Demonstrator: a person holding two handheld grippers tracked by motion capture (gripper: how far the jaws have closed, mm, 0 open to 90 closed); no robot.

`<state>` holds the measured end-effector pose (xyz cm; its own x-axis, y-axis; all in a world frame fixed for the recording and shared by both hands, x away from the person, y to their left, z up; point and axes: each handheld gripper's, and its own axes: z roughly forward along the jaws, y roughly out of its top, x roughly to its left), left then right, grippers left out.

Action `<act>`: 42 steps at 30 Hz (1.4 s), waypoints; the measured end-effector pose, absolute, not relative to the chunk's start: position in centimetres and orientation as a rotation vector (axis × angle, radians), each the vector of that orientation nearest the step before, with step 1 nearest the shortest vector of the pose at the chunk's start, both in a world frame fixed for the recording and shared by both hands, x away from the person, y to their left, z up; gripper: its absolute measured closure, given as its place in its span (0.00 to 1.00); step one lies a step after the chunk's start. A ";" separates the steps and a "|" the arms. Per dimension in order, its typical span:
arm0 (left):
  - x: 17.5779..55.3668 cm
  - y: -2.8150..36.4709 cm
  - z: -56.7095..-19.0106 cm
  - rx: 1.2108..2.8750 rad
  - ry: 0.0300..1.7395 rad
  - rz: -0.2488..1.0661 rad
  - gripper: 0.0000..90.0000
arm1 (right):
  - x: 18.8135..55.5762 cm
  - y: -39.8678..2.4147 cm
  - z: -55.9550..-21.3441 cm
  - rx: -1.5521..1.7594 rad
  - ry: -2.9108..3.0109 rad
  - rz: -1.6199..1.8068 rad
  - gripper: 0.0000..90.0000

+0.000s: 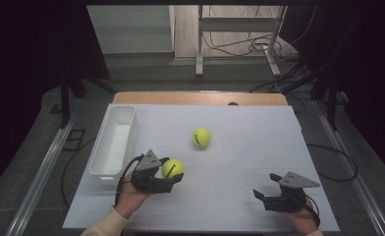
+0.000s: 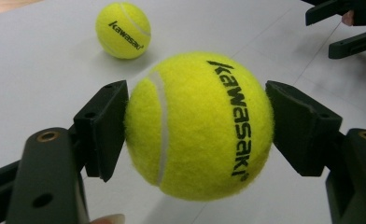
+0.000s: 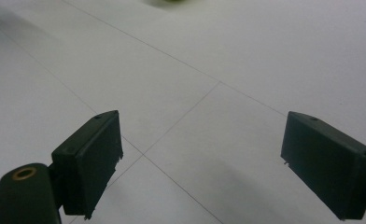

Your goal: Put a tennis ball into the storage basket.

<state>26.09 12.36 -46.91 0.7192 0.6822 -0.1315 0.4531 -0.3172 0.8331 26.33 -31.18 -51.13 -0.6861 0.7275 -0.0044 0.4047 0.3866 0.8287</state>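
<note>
Left tongs [image 2: 197, 128] clenched on tennis ball [image 2: 199, 126], its underside hidden; right tongs [image 3: 202, 161] released, gaping.

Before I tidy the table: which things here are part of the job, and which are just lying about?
In the job:
- held tennis ball, clamped in the left gripper
- second tennis ball
- white bin, probably

Lying about:
- cables on the floor
- metal stand

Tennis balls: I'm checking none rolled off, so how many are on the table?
2. One tennis ball is clamped between the left gripper fingers near the white bin; the other ball lies free mid-table.
</note>
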 end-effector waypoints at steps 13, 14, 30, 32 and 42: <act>26.2 12.9 -45.9 1.922 0.872 0.302 0.29 | 26.3 -31.2 -51.1 0.982 2.283 1.207 0.14; 26.2 12.9 -45.8 1.920 0.871 0.303 0.29 | 26.4 -31.2 -51.1 0.981 2.281 1.208 0.14; 26.5 13.1 -44.3 1.879 0.857 0.316 0.29 | 26.4 -31.2 -51.1 0.983 2.279 1.207 0.14; 26.6 13.1 -44.2 1.879 0.855 0.317 0.29 | 26.4 -31.2 -51.1 0.984 2.279 1.208 0.14; 26.9 13.1 -43.5 1.866 0.849 0.327 0.29 | 26.4 -31.2 -51.1 0.982 2.282 1.202 0.14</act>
<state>26.91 13.11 -43.49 0.7147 0.6836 -0.1479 0.4077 -0.2354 0.8823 26.36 -31.22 -51.14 -0.6837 0.7297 -0.0099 0.4047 0.3904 0.8270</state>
